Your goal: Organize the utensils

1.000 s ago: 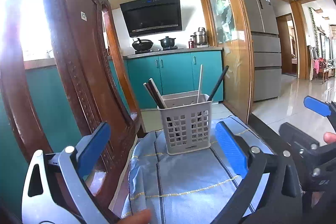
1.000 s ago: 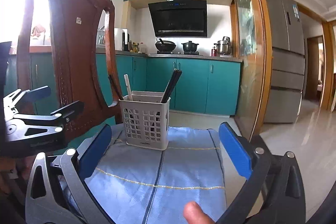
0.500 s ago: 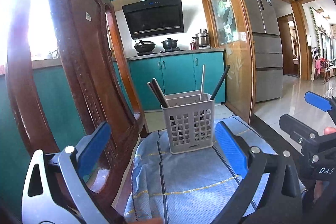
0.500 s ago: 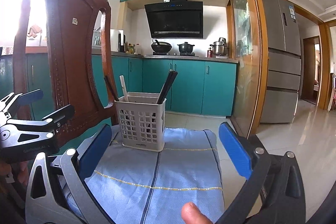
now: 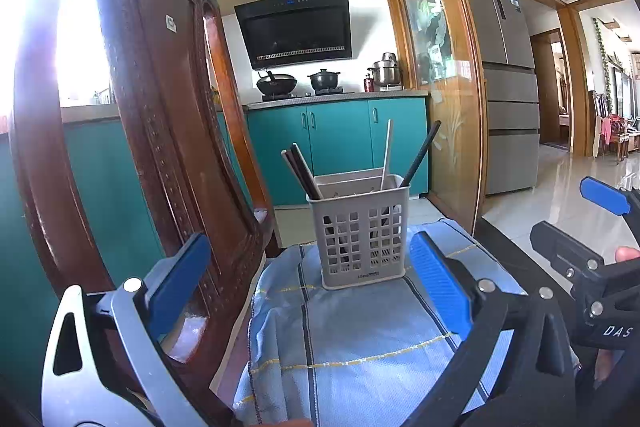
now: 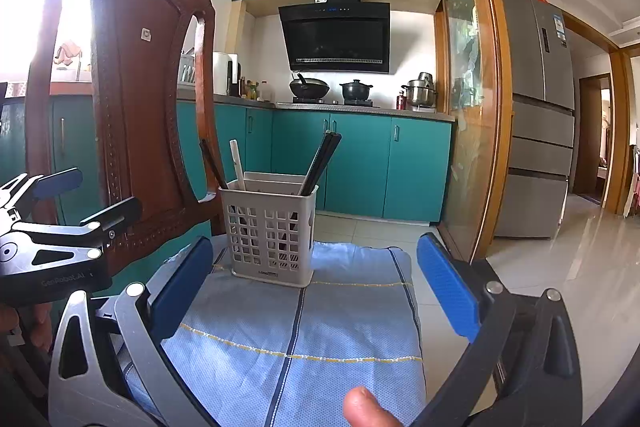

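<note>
Fingers point(image 5: 438, 281) of both grippers spread apart, holding nothing, utensil basket point(image 5: 360, 231) ahead between them.

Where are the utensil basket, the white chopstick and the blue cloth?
utensil basket point(image 5: 360, 247), left wrist view, front lattice wall.
white chopstick point(image 5: 387, 151), left wrist view, mid shaft above the rim.
blue cloth point(image 6: 320, 327), right wrist view, bare patch before the basket.

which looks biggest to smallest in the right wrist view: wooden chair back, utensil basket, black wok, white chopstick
1. wooden chair back, though it is nearest the camera, which inflates it
2. utensil basket
3. black wok and white chopstick: too alike in apparent size to rank, and the wok is far off
</note>
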`<state>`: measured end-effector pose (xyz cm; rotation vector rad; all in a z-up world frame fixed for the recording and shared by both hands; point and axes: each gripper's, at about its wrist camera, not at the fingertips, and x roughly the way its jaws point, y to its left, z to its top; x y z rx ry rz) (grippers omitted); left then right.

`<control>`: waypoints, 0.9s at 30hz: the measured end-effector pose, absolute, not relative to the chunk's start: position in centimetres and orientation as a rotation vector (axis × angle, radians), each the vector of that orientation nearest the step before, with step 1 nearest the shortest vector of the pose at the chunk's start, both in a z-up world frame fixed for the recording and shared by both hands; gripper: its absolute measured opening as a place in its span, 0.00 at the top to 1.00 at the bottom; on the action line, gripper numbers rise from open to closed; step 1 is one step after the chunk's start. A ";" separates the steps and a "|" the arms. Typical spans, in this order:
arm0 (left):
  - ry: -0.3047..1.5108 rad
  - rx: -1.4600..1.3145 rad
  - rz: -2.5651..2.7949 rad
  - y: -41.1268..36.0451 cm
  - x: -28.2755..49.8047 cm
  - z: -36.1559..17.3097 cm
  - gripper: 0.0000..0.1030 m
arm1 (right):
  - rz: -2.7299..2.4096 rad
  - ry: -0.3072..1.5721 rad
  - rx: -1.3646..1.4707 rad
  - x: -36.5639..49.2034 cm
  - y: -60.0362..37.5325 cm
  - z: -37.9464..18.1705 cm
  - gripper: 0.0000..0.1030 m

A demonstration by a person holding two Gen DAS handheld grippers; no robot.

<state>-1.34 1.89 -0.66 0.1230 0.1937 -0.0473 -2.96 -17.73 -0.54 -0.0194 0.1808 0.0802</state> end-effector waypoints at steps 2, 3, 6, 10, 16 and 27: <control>0.198 0.123 -0.049 1.9 -1.3 -0.7 0.03 | 0.078 0.179 -0.027 -3.0 -17.7 -0.6 0.03; 0.197 0.125 -0.049 1.9 -1.2 -0.7 0.03 | 0.077 0.179 -0.030 -2.9 -17.6 -0.6 0.03; 0.194 0.129 -0.043 1.9 -1.2 -0.7 0.03 | 0.078 0.179 -0.038 -2.9 -17.5 -0.6 0.03; 0.193 0.132 -0.051 1.9 -1.1 -0.7 0.03 | 0.078 0.176 -0.042 -2.9 -17.4 -0.7 0.03; 0.187 0.140 -0.049 1.8 -1.0 -0.7 0.03 | 0.077 0.172 -0.043 -2.9 -17.5 -0.7 0.03; 0.186 0.132 -0.052 1.9 -1.1 -0.9 0.03 | 0.077 0.169 -0.046 -3.0 -17.6 -0.8 0.03</control>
